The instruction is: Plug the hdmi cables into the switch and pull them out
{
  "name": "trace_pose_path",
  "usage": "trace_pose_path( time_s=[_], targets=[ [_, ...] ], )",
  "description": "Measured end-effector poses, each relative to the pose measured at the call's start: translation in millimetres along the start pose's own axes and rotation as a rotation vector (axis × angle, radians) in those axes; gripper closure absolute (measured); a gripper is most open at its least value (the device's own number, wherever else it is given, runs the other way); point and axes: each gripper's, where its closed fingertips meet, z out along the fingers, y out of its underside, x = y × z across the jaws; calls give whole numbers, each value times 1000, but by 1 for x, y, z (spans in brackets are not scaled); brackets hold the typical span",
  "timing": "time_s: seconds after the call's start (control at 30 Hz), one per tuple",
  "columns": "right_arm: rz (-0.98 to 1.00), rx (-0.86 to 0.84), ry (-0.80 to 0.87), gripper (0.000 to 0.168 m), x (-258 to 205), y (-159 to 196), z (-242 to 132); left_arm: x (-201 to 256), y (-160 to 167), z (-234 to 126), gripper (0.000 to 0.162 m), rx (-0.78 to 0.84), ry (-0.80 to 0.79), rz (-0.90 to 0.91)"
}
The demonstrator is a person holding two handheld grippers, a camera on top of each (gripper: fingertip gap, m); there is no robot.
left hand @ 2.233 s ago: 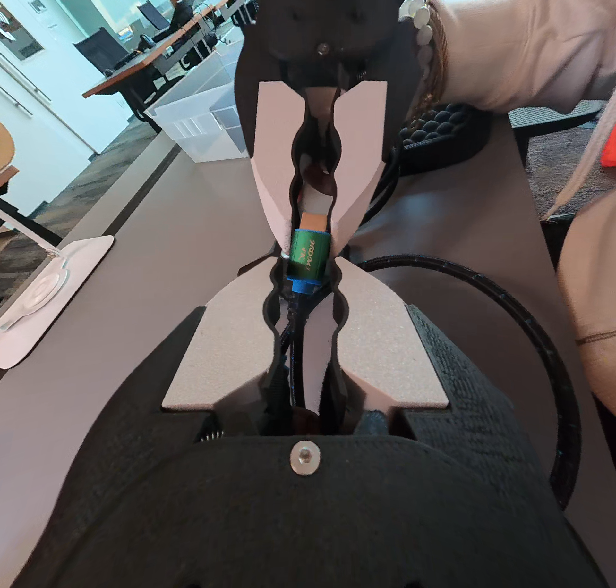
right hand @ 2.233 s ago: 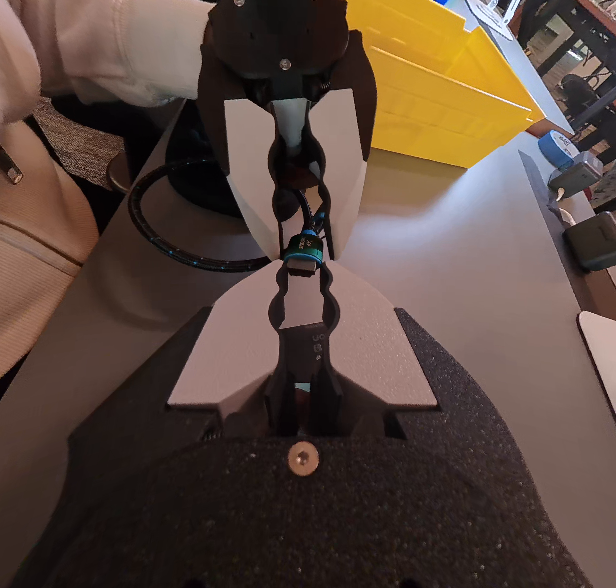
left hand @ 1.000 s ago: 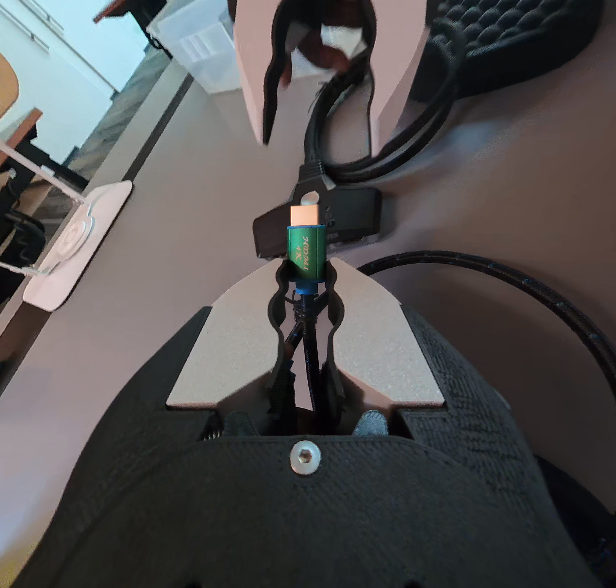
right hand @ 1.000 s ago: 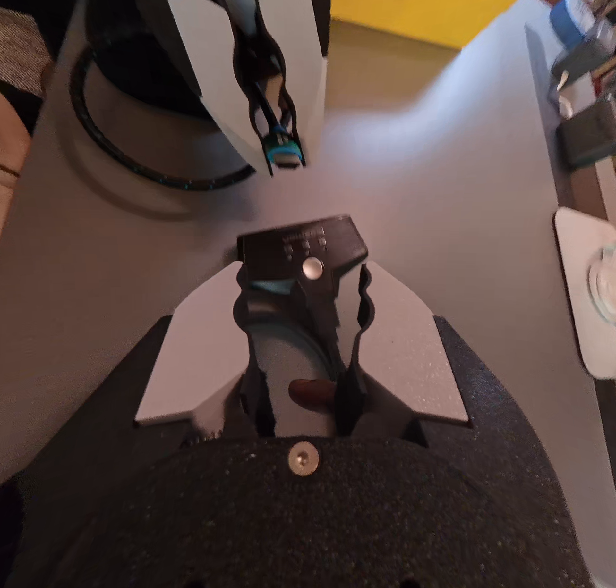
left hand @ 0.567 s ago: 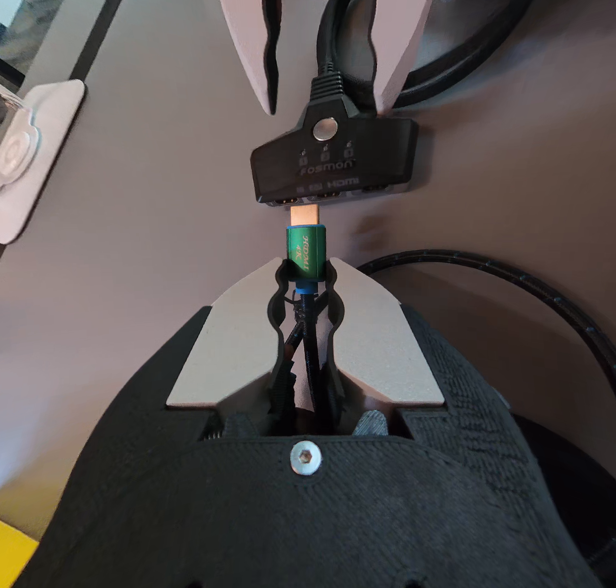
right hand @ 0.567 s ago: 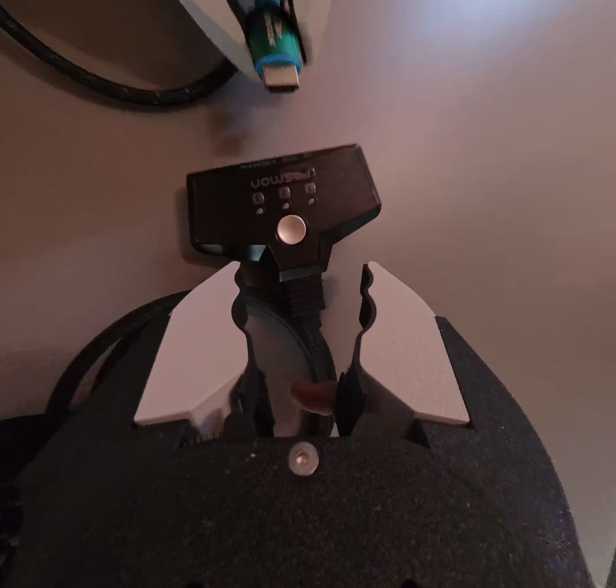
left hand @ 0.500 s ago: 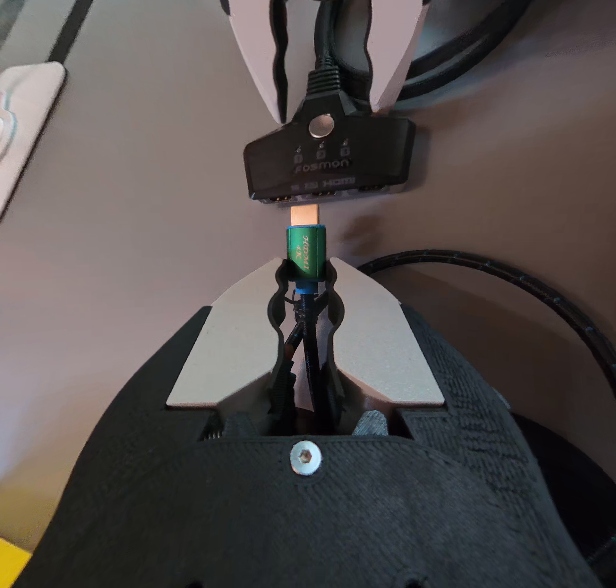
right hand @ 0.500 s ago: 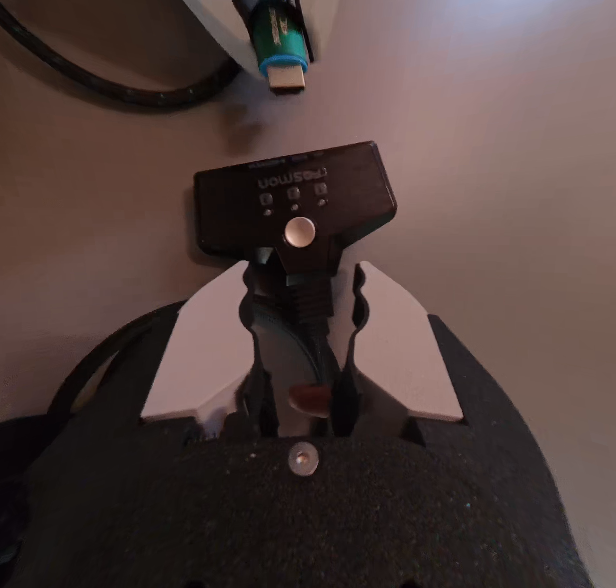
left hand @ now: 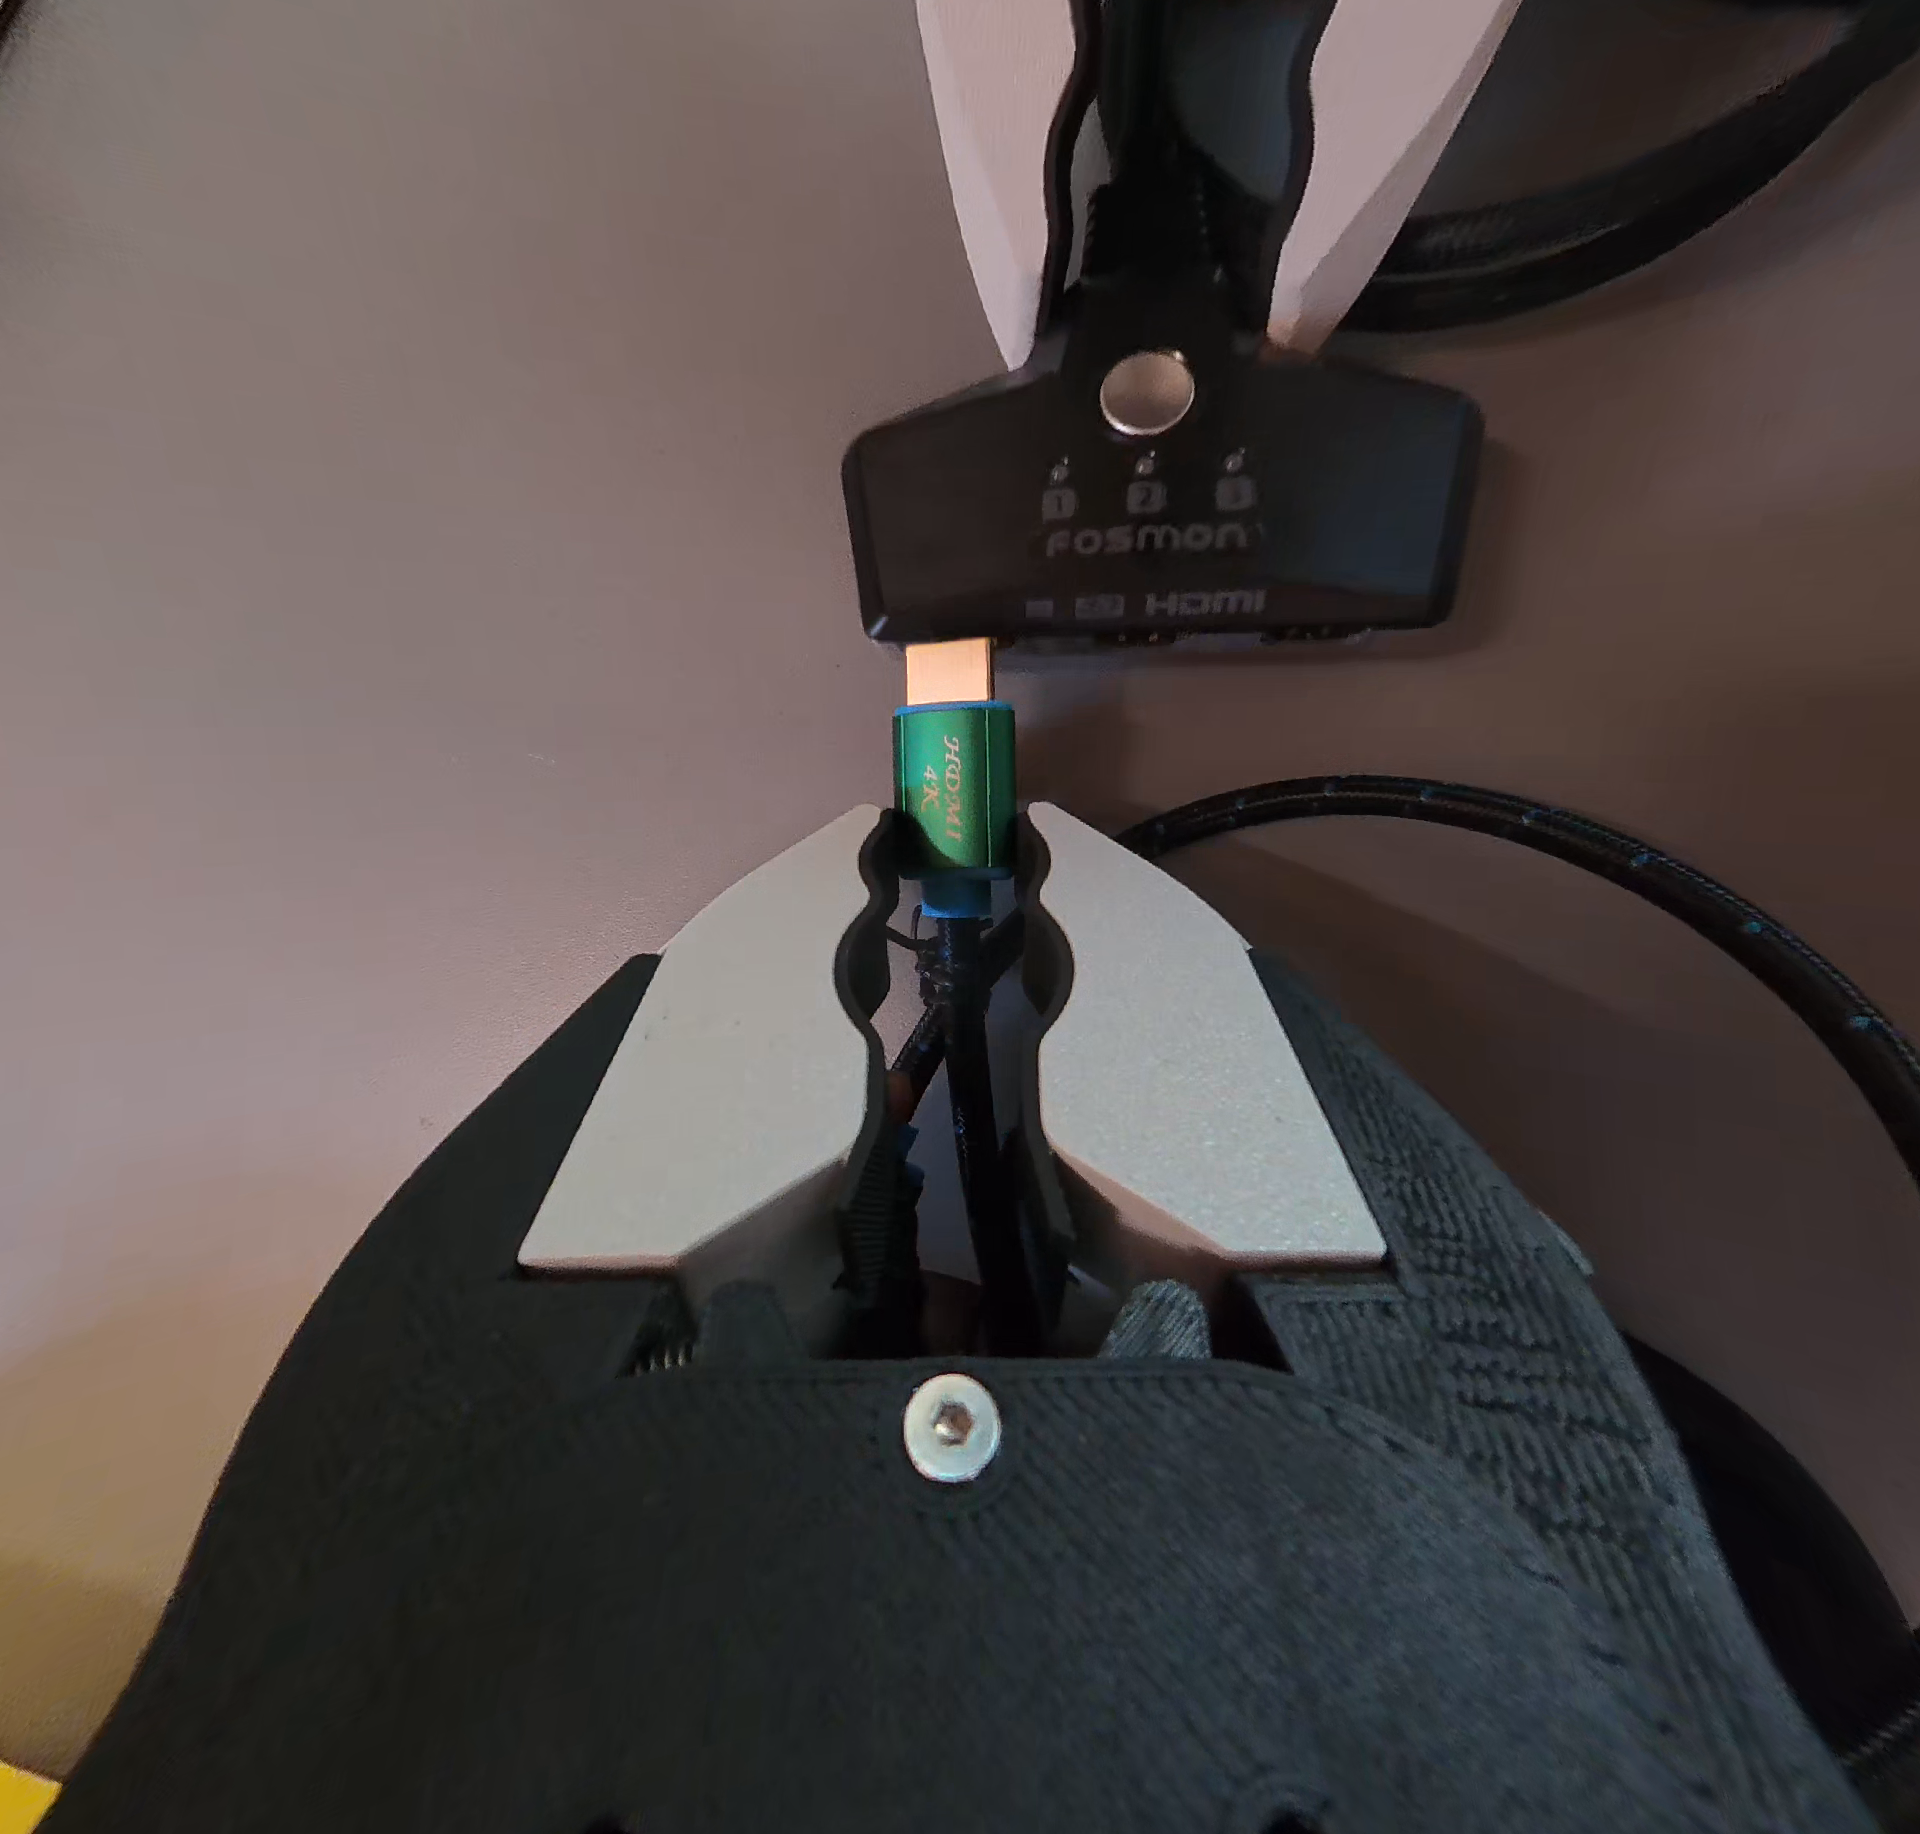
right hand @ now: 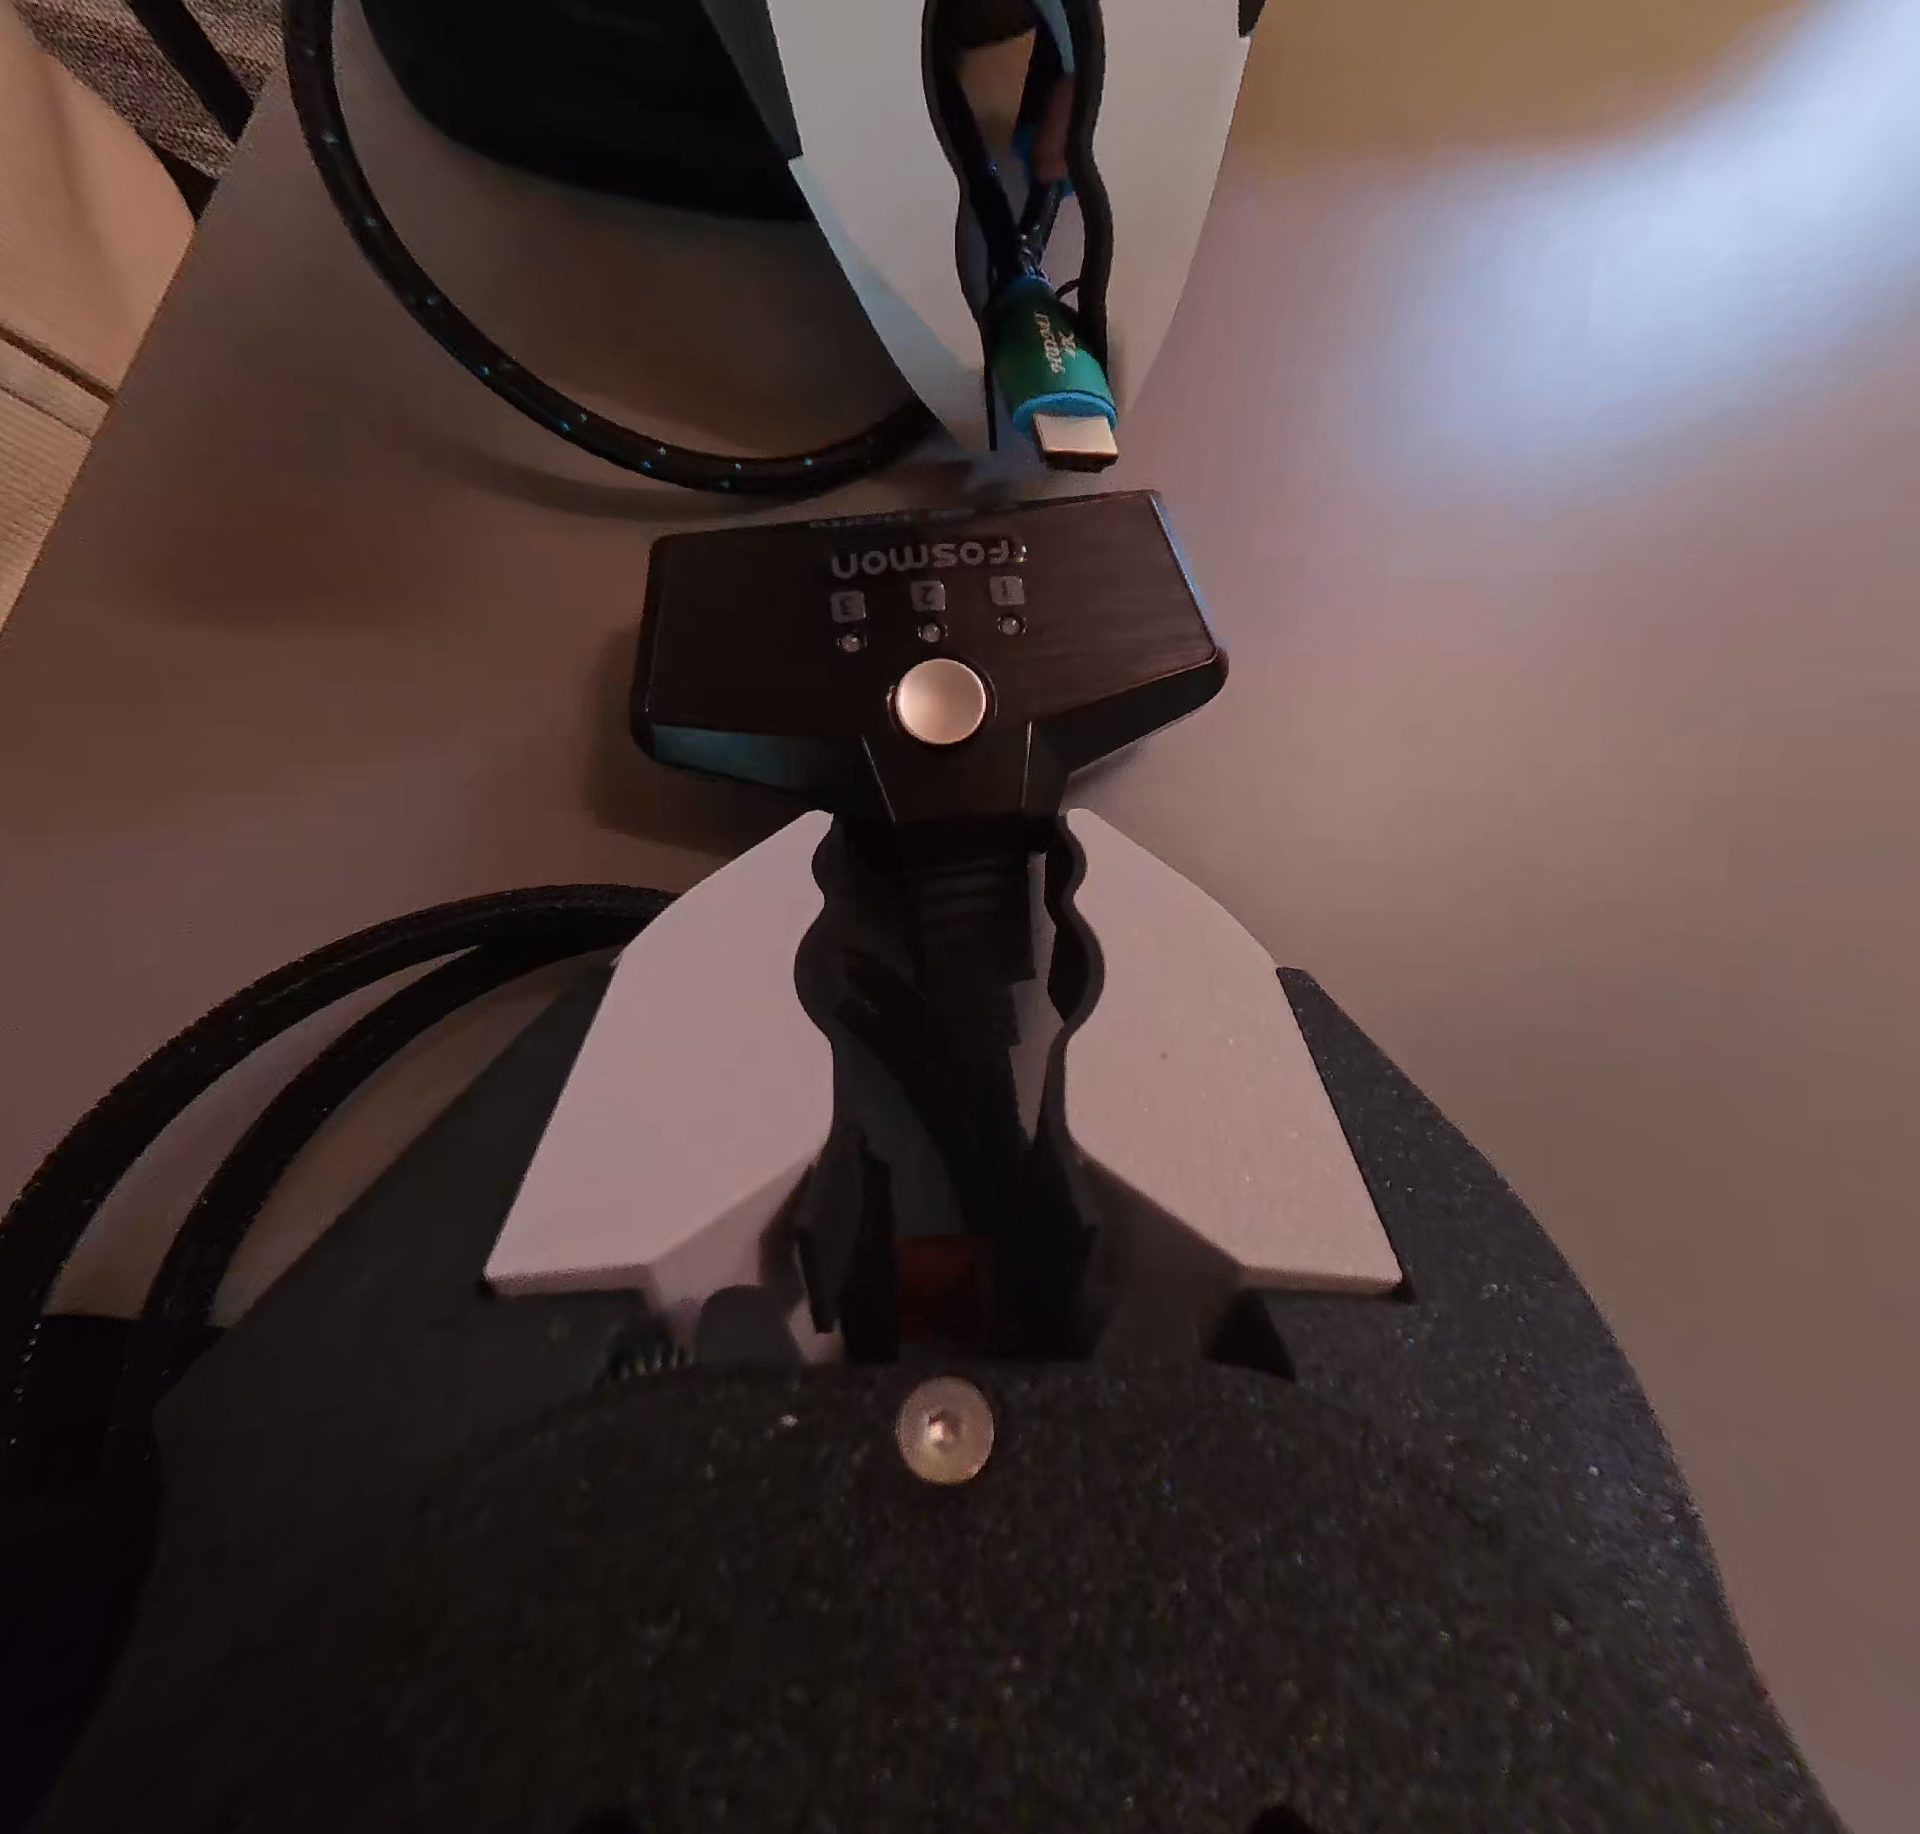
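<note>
A black HDMI switch (left hand: pixel 1158 527) with a silver button lies flat on the grey table (left hand: pixel 416 434). My left gripper (left hand: pixel 954 828) is shut on a green HDMI plug (left hand: pixel 951 797). Its gold tip (left hand: pixel 951 672) meets the switch's leftmost front port; how far in it sits is hidden. My right gripper (right hand: pixel 945 834) is shut on the boot of the switch's cable (right hand: pixel 961 911), just behind the switch (right hand: pixel 925 621). The right wrist view shows the left gripper (right hand: pixel 1055 402) and the plug (right hand: pixel 1049 361) at the switch's far edge. The left wrist view shows the right gripper (left hand: pixel 1153 319).
The plug's black braided cable (left hand: pixel 1558 849) loops to the right of my left gripper and shows in the right wrist view (right hand: pixel 468 350). The switch's own black cables (right hand: pixel 312 1005) curl beside my right gripper. A dark round object (right hand: pixel 582 70) sits behind the left gripper. The left gripper's tips are roughly 9 centimetres from the right gripper's.
My left gripper has carried the plug forward until its tip reaches the switch's left port. My right gripper has moved over the switch's cable boot and closed on it.
</note>
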Motion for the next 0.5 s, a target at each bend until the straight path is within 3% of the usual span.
trace_pose_path(
  time_s=[0.37, 0.5],
  targets=[
    [90, 19, -33, 131, -3, -9, -10, -1, -4, 0, 141, -73, -36, 113],
    [92, -54, -4, 132, -1, -3, -13, -3, -7, 3, 141, -127, -8, 166]
  ],
)
